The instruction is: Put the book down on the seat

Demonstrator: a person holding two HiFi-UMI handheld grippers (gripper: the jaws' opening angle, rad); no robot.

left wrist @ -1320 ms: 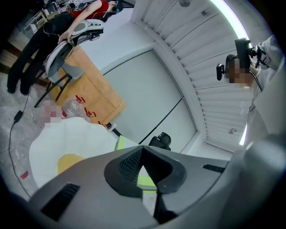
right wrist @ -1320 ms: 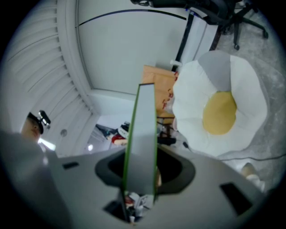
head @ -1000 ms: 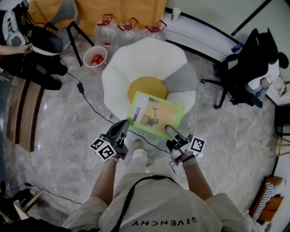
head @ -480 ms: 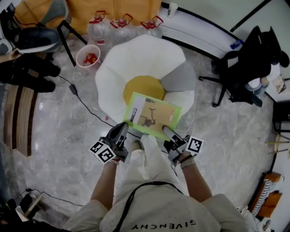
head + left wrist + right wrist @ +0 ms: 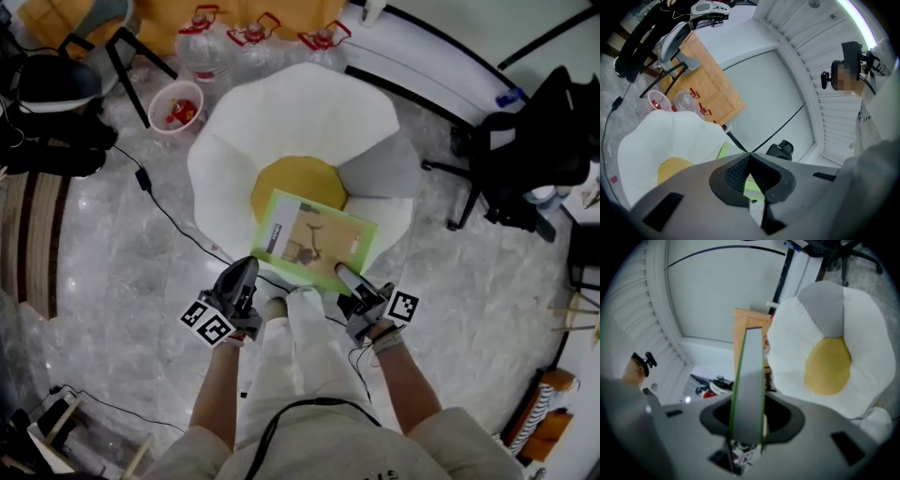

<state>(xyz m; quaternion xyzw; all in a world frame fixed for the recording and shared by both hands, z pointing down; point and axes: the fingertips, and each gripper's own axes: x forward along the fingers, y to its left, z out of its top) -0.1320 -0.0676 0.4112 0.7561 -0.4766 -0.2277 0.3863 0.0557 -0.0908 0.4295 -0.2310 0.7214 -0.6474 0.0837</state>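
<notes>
Ur right gripper (image 5: 348,277) pinches the book (image 5: 314,239) by one edge, left gripper (image 5: 242,275) pressed together, empty. Drop it early n it prob slides off the seat (image 5: 291,122) rim.

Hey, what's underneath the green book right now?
The book, held in the right gripper, is over the seat. Its yellow centre and white cushion show around it; whatever lies directly beneath is covered.

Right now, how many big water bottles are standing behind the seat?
3 water bottles, in a row behind the white seat: one on the left near the pink bucket, one in the middle, one on the right. More could hide behind the seat.
</notes>
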